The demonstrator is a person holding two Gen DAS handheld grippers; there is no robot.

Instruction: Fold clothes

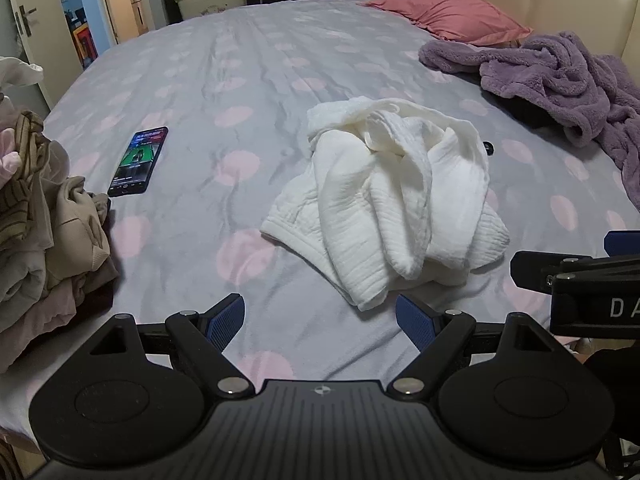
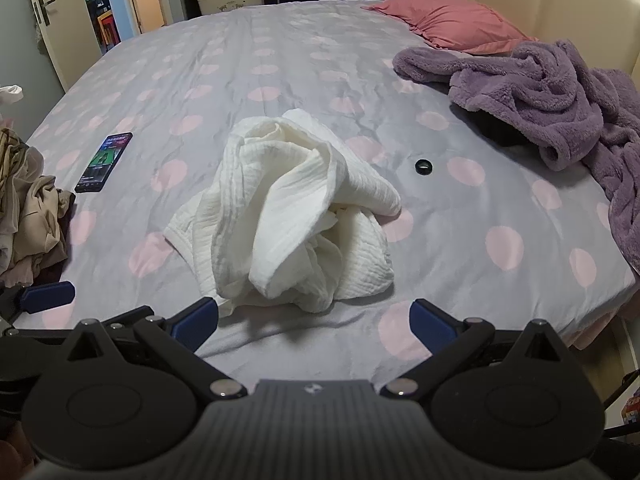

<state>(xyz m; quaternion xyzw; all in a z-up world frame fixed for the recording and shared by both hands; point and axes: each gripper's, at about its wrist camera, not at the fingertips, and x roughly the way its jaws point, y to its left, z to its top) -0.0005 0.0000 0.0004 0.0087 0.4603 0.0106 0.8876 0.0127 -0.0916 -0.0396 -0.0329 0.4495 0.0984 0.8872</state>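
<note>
White garment sat crumpled mid-bed, right of the phone, while left gripper and right gripper hovered just short of it, tilted down, jaws spread wide, holding nothing.

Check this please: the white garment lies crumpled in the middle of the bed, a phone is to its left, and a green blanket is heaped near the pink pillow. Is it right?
One detail is wrong: the blanket is purple, not green, as the right wrist view shows. The rest holds: the white garment lies crumpled mid-bed, the phone to its left, the blanket heaped near the pink pillow.
</note>
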